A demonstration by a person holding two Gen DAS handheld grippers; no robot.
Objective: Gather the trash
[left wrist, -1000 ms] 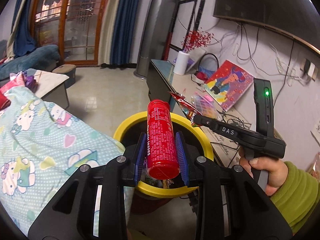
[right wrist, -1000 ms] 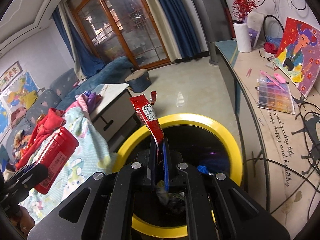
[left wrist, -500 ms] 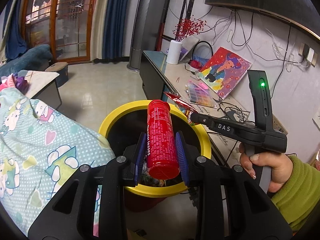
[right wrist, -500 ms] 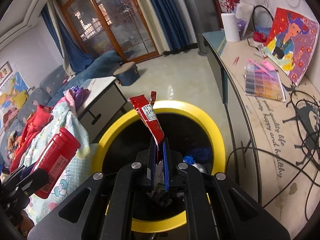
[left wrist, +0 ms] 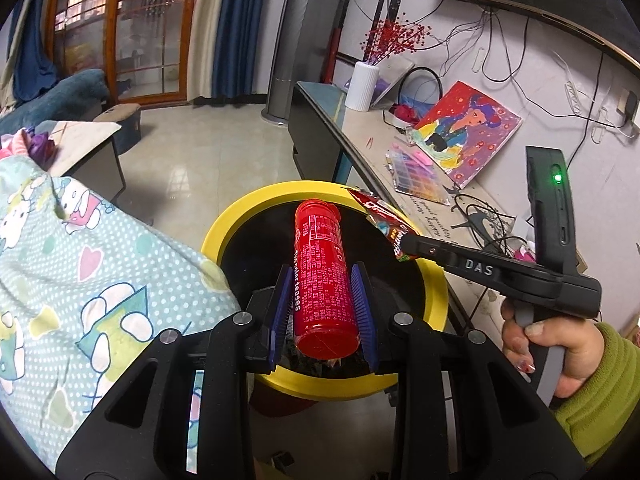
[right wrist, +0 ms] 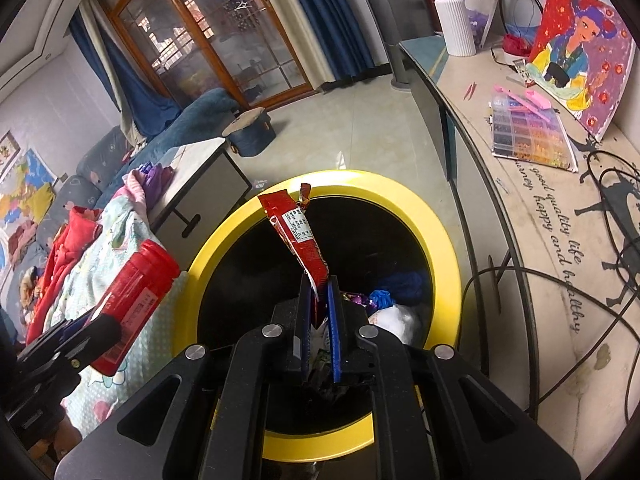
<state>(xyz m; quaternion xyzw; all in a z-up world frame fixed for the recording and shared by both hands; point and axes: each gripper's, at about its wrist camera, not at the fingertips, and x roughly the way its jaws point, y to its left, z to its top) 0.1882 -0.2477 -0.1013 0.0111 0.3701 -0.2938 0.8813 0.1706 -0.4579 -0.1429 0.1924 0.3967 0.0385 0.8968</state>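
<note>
We note a white ribbed vase (left wrist: 361, 86) with red dried sprigs (left wrist: 394, 38) at the far end of the long worktop (right wrist: 552, 240). A painted portrait canvas (left wrist: 468, 136) leans against the wall; a flat bead box (right wrist: 532, 136) lies just before it. Black cables (right wrist: 616, 216) loop over the worktop. To the left we see a cartoon-print blanket (left wrist: 80, 280), a blue sofa (right wrist: 184, 120), a round stool (right wrist: 252, 132) and wood-framed glass doors (left wrist: 120, 28).
</note>
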